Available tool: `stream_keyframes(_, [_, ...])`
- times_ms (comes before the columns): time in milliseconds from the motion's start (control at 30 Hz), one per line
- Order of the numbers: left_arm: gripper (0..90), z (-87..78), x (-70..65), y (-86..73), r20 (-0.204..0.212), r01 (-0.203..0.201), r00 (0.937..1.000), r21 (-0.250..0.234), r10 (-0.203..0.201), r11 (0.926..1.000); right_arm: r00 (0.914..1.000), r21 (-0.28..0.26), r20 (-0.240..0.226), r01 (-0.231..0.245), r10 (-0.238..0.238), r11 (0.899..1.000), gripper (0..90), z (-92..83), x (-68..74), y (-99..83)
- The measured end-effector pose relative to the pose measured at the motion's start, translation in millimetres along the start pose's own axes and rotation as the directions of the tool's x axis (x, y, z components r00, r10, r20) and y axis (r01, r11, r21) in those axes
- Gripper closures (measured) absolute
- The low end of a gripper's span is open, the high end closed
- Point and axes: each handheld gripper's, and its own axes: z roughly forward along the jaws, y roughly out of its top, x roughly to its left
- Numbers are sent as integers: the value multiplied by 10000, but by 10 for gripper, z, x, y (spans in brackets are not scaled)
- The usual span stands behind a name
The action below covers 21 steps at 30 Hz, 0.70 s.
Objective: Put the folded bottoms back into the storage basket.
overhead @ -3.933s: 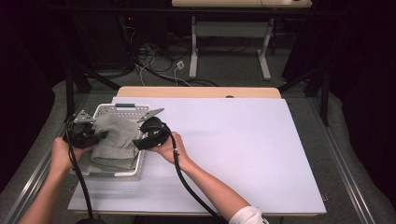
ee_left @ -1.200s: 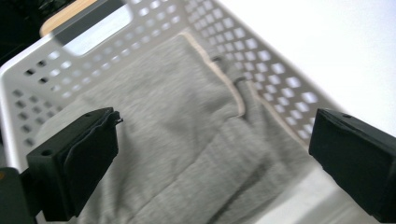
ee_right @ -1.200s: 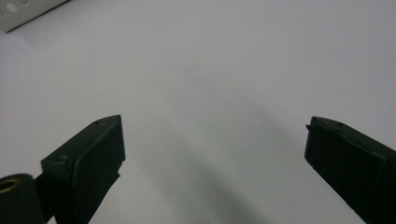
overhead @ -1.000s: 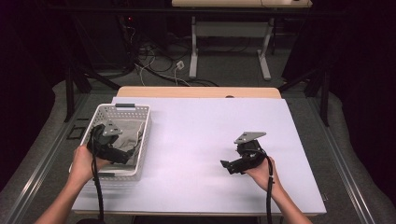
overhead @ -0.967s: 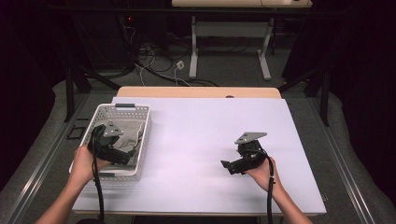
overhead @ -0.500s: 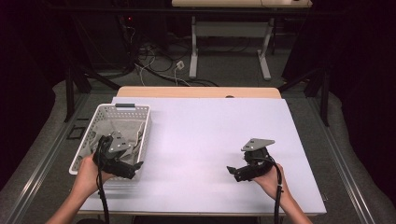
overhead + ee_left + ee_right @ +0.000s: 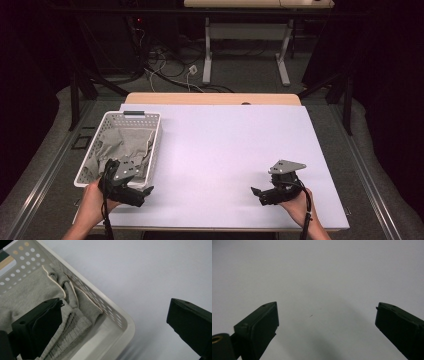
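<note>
Tongs (image 7: 146, 190) (image 7: 256, 192) both spread — pulled back toward the table (image 7: 220, 145) edge, grey cloth (image 7: 125, 146) left in basket (image 7: 155, 142).

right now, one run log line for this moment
left gripper: open, empty, by basket corner | right gripper: open, empty | cloth: in basket

I'm looking into a dim lab or recording studio: a white-topped table (image 7: 220, 145) is sitting centre frame, tangled cables (image 7: 165, 57) are lying upper left, and a bench frame (image 7: 245, 40) is standing at top.
</note>
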Motion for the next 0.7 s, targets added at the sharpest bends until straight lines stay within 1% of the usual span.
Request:
stream_keyframes(67, [1,-2,-26,-36,20,25,10000,-20,-25,10000,9999,-61,14,-123,123,9999,42,-12,6,-39])
stream_keyframes(200, [1,0,-78,-95,91,75,9999,-67,-74,9999,9999,-39,86,-69,69,10000,42,-28,27,-117])
stream_keyframes(300, [1,-4,-115,-131,50,126,9999,-168,-125,9998,9999,18,166,20,-21,10000,41,-39,44,-155])
stream_keyframes(400, [1,-1,-143,-164,83,233,9997,-268,-231,9994,9999,14,143,-38,38,10000,42,-55,53,-181])
stream_keyframes(500, [1,6,-176,-185,-28,196,9998,-241,-197,9995,9999,-49,142,-77,78,10000,42,-67,58,-202])
stream_keyframes(700, [1,22,-184,-187,-23,219,9998,-416,-220,9989,9999,-227,117,-112,115,9997,41,-89,58,-227])
